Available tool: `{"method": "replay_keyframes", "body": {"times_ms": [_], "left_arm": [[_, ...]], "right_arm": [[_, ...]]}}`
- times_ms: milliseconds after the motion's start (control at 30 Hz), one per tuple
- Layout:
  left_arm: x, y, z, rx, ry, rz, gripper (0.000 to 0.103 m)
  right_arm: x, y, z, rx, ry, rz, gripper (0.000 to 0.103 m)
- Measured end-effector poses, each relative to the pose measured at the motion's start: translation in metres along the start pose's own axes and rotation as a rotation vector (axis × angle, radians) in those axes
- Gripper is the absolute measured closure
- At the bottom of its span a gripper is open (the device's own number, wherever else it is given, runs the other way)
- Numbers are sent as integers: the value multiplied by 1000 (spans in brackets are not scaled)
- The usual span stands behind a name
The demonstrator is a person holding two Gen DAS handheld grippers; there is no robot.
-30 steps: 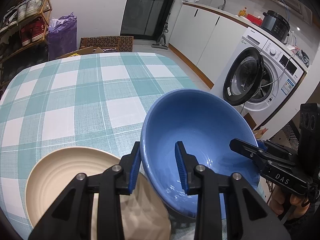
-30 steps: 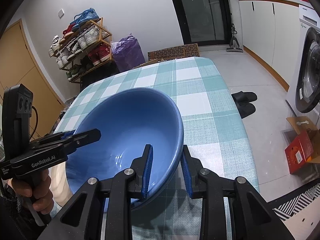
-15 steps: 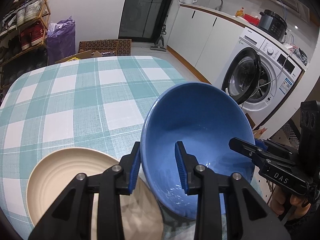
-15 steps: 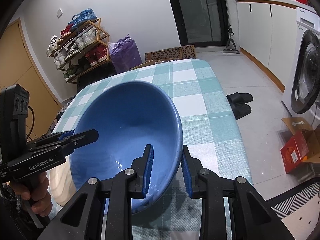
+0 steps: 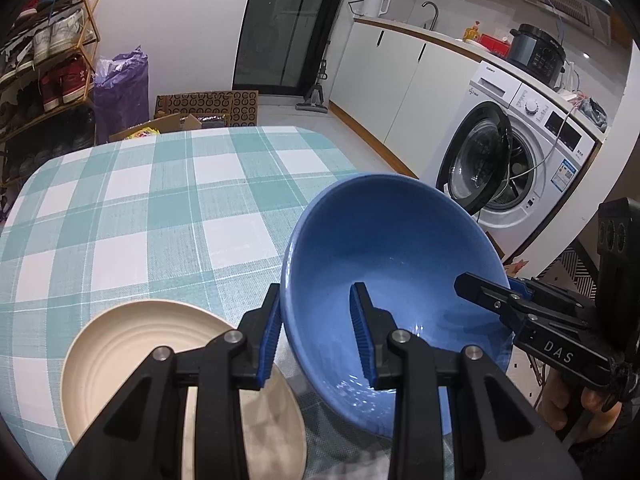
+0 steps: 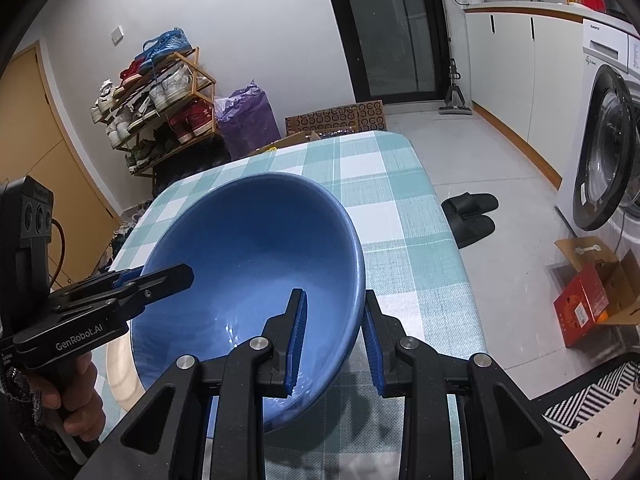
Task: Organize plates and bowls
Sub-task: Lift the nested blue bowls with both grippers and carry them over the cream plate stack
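Observation:
A large blue bowl (image 5: 400, 248) hangs tilted above the near right part of the checked table (image 5: 160, 200). My left gripper (image 5: 316, 292) is shut on the bowl's left wall, one pad inside and one outside. On the opposite wall my right gripper (image 6: 335, 296) is shut the same way; it also shows from the side as right gripper (image 5: 480, 288). In the right wrist view the blue bowl (image 6: 248, 232) fills the centre, with the left gripper (image 6: 176, 276) clamped on its far rim. A cream ribbed plate (image 5: 132, 344) lies on the cloth just left of the bowl.
A washing machine (image 5: 500, 184) with its door open stands right of the table. Black slippers (image 6: 472, 216) and an open red box (image 6: 592, 296) lie on the floor there. A shoe rack (image 6: 160, 108) and a purple bag (image 6: 248, 116) stand beyond the table's far end.
Both grippers have risen with the blue bowl held between them, so the bowl stands higher above the cloth. The cream plate has stayed put.

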State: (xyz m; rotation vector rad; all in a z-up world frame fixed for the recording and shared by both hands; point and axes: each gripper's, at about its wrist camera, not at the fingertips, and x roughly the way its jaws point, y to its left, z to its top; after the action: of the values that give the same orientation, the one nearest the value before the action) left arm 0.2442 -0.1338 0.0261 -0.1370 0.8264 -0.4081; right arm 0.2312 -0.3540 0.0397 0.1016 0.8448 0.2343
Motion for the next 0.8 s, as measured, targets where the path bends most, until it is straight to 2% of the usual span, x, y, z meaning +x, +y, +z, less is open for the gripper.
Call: {"method": "replay_keyframes", "body": {"times_ms": [467, 800], "left_arm": [[-36, -7, 4, 9, -59, 10, 71], [-66, -4, 2, 8, -102, 32, 71]], "right_arm": [[-37, 12, 7, -24, -49, 9, 75], [-59, 36, 13, -61, -81, 32, 75]]}}
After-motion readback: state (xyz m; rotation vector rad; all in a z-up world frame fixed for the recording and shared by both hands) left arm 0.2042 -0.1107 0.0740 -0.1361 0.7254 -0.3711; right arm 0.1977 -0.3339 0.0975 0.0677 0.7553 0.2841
